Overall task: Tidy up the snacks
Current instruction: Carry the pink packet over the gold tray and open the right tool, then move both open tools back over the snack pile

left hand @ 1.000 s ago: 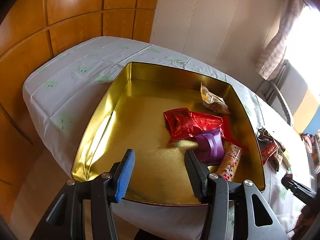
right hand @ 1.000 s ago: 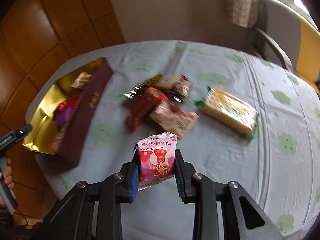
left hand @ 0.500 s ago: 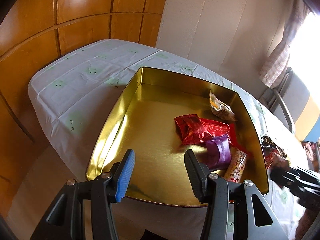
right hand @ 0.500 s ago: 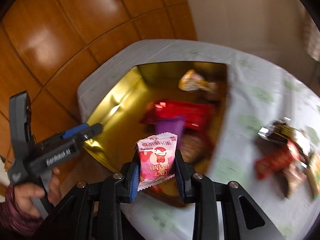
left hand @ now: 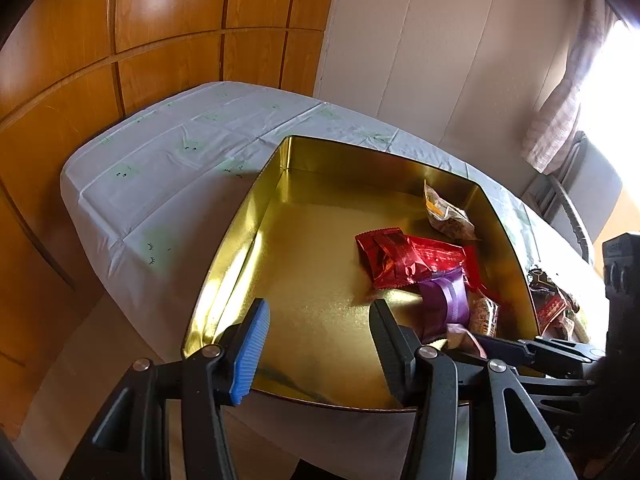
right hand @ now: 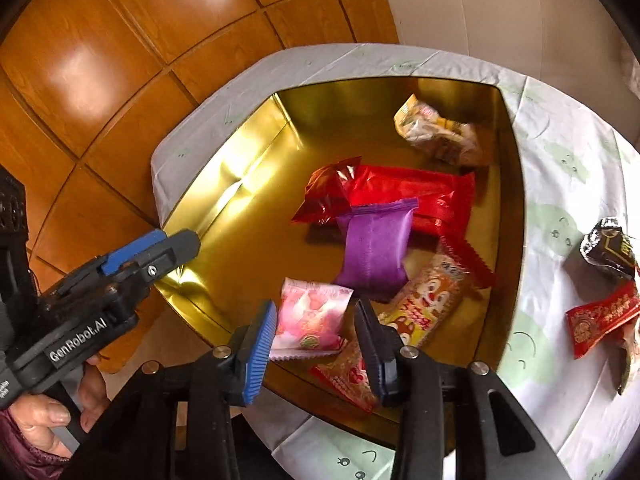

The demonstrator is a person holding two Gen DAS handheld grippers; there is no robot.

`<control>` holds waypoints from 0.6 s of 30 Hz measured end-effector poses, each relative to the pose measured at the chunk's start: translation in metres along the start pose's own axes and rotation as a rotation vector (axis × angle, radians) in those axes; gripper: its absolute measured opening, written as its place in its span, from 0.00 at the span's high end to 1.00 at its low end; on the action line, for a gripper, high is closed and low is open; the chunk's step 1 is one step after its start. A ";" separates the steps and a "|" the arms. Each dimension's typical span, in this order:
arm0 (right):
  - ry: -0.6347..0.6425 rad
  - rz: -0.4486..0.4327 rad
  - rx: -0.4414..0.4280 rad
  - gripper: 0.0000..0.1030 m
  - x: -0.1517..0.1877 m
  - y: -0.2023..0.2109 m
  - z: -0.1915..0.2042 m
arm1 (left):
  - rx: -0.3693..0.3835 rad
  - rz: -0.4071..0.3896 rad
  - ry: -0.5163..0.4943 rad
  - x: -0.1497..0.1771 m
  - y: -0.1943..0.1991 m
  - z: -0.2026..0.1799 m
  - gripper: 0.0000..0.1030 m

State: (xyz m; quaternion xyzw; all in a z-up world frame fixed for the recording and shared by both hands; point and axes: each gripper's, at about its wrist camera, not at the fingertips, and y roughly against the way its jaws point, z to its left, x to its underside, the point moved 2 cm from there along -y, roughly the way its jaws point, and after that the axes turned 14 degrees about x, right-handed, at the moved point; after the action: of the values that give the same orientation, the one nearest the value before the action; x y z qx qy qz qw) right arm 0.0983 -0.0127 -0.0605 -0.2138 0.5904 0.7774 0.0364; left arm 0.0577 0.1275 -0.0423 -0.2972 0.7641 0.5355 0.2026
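The gold tin holds red packets, a purple packet, a squirrel-print packet and a pale packet. My right gripper hovers over the tin's near edge with its jaws opening. The pink gummy packet is tipped and blurred between the jaws, and neither pad pinches it. My left gripper stands open and empty over the tin's near rim. It also shows in the right wrist view at the left, held by a hand.
Loose snacks lie on the white tablecloth right of the tin: a black packet and a red one. A heart-print packet lies by the tin's near wall. Wood panelling stands behind, and a chair at the far right.
My right gripper swung from above the loose snacks to over the tin. Its jaws parted and the pink packet tipped forward out of the grip. The left gripper barely moved.
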 end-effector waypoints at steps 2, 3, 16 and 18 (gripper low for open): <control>-0.012 -0.013 0.005 0.59 0.001 0.005 -0.004 | 0.004 0.001 -0.006 0.001 0.000 -0.003 0.47; -0.017 -0.020 0.011 0.59 0.001 0.008 -0.005 | 0.004 0.003 -0.011 0.001 0.000 -0.004 0.47; -0.083 -0.101 0.086 0.59 0.011 0.037 -0.030 | 0.017 0.007 -0.061 0.005 0.002 -0.023 0.45; -0.087 -0.112 0.100 0.59 0.012 0.040 -0.032 | 0.019 0.010 -0.071 0.005 0.002 -0.026 0.45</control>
State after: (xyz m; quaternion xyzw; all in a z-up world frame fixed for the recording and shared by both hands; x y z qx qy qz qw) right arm 0.0839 -0.0566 -0.0361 -0.2105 0.6134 0.7523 0.1159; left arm 0.0528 0.1024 -0.0355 -0.2724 0.7631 0.5392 0.2298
